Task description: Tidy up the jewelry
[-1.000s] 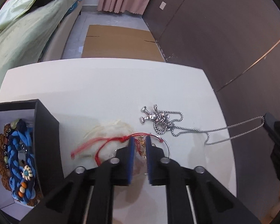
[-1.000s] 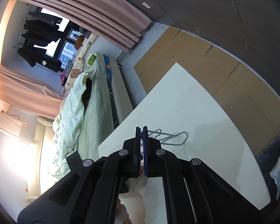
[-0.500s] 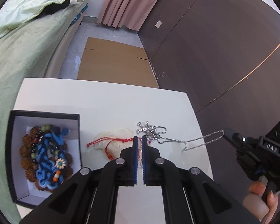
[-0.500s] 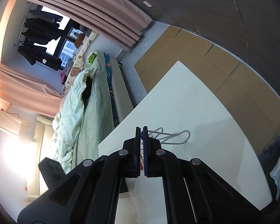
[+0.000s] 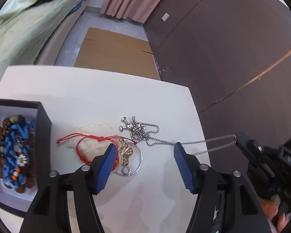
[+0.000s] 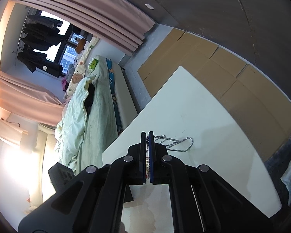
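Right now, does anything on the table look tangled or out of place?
Yes. The silver chain lies knotted in a heap, while its far end is pulled taut off the table edge by the shut right gripper.

Black box [image 5: 45, 136] wall flanks jewelry pile [image 5: 106, 147]

The only lettering in view stood on the black body of the right gripper [image 5: 237, 138], at the right edge of the left wrist frame: pale characters, blurred, that looked like "DAS" but could not be read with certainty. The right wrist frame carried no legible text; the small white plate [image 6: 149, 6] on the dark wall at upper centre was blank.
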A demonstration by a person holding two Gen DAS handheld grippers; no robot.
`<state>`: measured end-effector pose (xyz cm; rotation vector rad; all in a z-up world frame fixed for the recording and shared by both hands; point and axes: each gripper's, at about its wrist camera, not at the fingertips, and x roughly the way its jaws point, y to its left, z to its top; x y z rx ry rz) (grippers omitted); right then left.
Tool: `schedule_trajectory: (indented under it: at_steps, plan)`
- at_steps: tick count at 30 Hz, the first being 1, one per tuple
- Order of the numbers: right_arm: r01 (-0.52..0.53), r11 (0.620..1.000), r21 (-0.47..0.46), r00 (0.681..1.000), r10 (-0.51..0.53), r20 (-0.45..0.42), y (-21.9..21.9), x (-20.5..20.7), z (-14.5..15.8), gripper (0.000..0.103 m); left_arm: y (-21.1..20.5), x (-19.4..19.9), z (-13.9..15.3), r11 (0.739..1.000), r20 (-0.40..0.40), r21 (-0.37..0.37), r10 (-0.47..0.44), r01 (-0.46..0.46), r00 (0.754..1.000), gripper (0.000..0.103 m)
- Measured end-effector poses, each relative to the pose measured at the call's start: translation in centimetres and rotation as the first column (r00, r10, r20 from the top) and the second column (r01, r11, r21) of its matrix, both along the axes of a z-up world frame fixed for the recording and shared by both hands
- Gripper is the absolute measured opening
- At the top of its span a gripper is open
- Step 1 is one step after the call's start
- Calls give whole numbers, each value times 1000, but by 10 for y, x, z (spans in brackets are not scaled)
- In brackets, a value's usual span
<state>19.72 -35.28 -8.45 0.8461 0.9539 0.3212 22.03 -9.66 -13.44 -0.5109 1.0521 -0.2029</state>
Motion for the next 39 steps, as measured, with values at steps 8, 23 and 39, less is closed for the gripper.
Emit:
schedule_trajectory:
  at_steps: [8,23,39]
  plan:
    - [7,999,41,1000,-8,2,-12,6,3,4,0,8,-22,989,-89,-94,106,-115,990,42]
    - [-15,995,95,1000,13,18,-17,11,6,4,29,23,-27,930,-269,-110,313,-352,911,34]
    - [-34,991,133,999,32,14,-16,12,6,4,33,9,-6,963,-211,132,258,-234,943,34]
